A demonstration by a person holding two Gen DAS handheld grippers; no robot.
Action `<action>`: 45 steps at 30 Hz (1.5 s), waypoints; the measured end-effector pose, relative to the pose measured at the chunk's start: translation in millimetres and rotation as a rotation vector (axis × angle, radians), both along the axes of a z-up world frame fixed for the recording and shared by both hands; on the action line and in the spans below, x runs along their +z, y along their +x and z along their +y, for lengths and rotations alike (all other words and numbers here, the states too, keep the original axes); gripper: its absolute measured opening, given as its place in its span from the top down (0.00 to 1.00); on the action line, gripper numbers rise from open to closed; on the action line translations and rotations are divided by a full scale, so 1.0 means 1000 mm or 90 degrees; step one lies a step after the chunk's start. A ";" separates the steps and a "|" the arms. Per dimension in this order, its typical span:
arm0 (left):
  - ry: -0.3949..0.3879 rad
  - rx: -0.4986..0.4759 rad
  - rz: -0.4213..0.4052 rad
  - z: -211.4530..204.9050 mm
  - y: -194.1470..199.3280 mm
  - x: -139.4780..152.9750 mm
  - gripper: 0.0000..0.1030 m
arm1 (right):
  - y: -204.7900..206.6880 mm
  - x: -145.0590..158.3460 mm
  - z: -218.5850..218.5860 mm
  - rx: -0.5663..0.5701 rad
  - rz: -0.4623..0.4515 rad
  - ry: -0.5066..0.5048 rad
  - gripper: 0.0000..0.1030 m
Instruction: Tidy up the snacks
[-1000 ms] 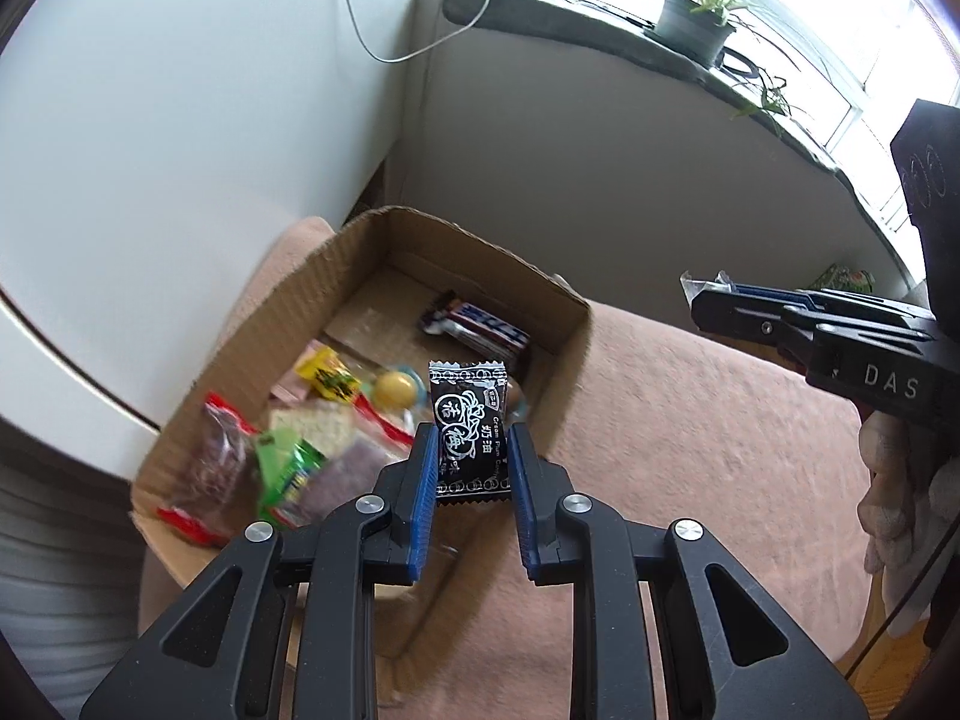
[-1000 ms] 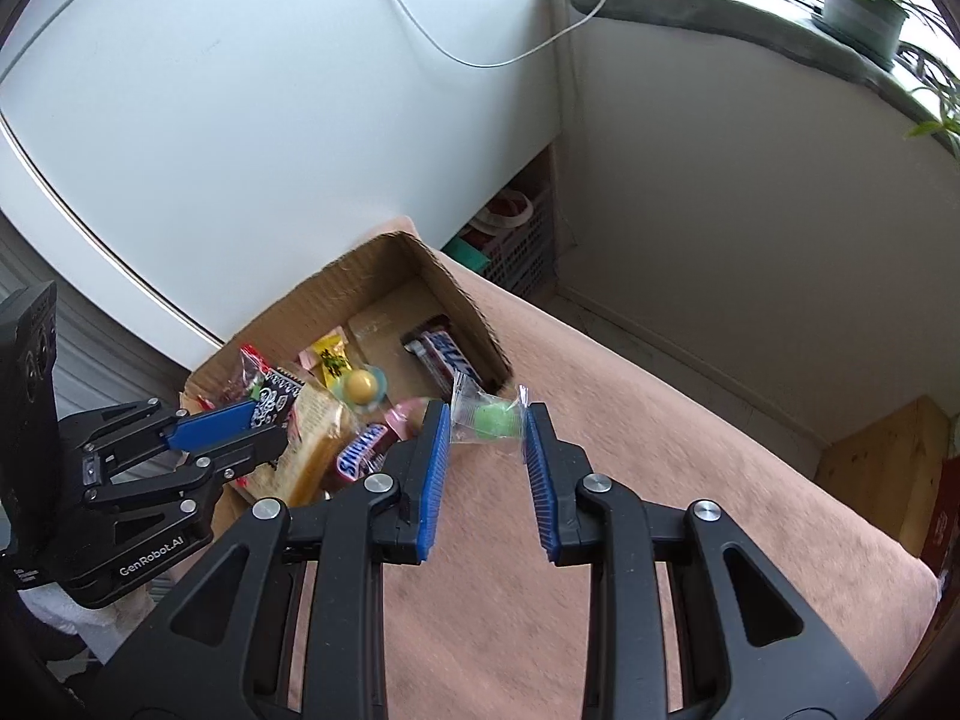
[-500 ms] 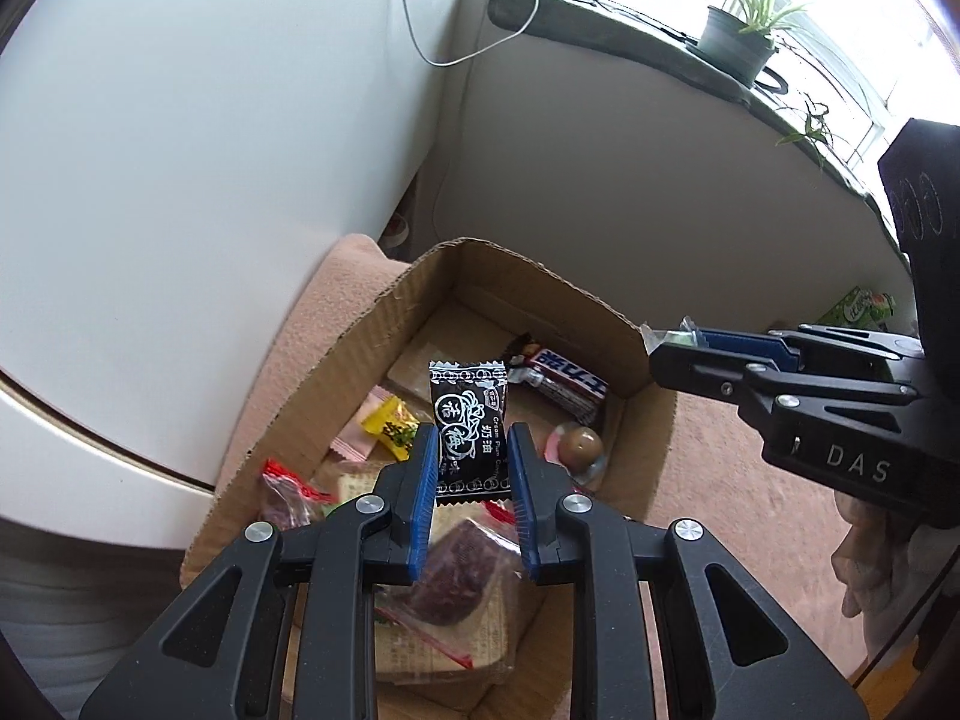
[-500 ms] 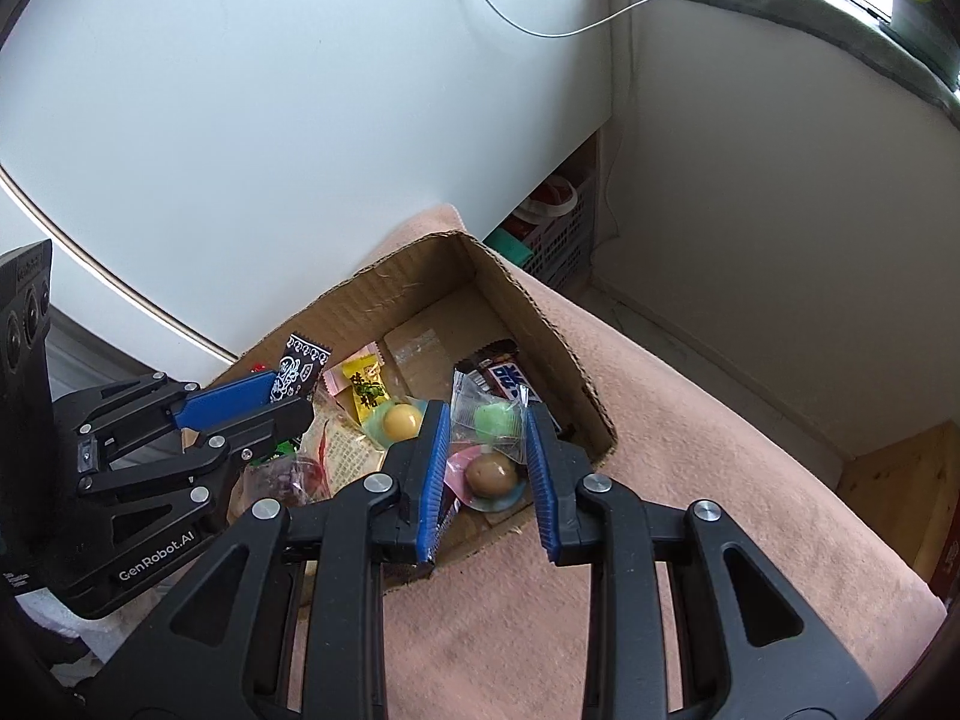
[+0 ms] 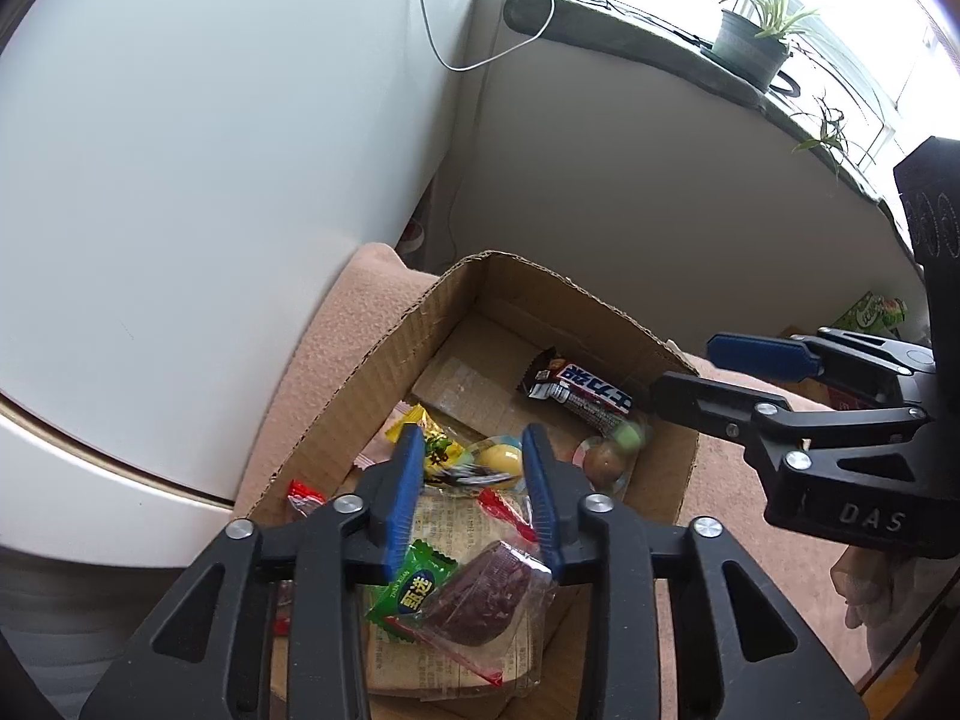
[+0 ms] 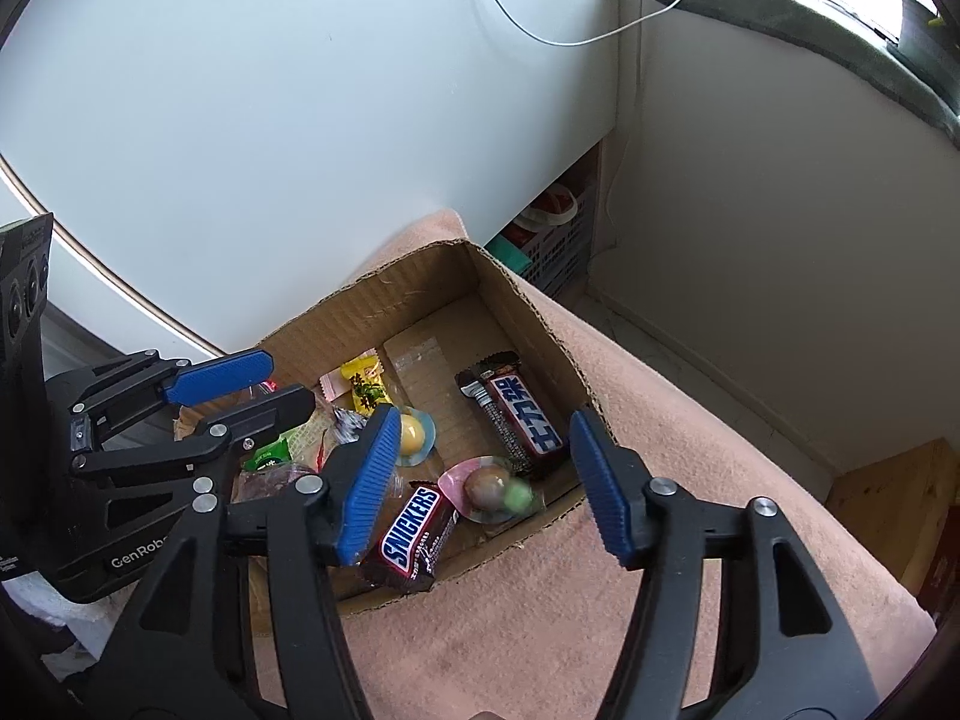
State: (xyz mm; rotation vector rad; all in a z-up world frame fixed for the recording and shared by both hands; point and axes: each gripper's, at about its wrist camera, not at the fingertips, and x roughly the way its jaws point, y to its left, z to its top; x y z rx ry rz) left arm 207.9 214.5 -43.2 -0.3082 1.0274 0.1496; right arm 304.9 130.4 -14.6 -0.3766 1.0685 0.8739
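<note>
An open brown cardboard box (image 6: pixel 420 294) sits on a pink-blanketed surface (image 6: pixel 660 480) beside a white wall, holding a dark Snickers bar (image 6: pixel 411 531) at its near edge and a blue-lettered chocolate bar (image 6: pixel 519 414) behind it.

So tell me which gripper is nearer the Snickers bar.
Right. The right gripper hangs open directly above the Snickers bar; the left gripper sits farther off, over the box's other end.

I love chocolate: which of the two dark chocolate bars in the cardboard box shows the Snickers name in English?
The dark-wrapped Snickers bar by the box's near edge; the other bar shows Chinese lettering.
</note>
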 end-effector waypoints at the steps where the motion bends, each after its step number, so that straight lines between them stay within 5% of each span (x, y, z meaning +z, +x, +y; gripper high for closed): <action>1: 0.002 0.000 0.000 0.000 0.000 0.000 0.65 | 0.000 0.000 0.000 0.000 -0.001 -0.001 0.40; 17: 0.016 0.018 -0.011 -0.002 -0.010 0.014 0.55 | -0.007 0.022 -0.021 -0.017 -0.018 0.008 0.34; 20: 0.024 0.018 -0.015 -0.005 -0.013 0.018 0.53 | -0.011 0.028 -0.028 -0.026 -0.025 0.019 0.22; 45: 0.072 0.073 -0.021 -0.034 -0.065 0.053 0.37 | -0.050 0.059 -0.088 -0.069 -0.036 0.040 0.22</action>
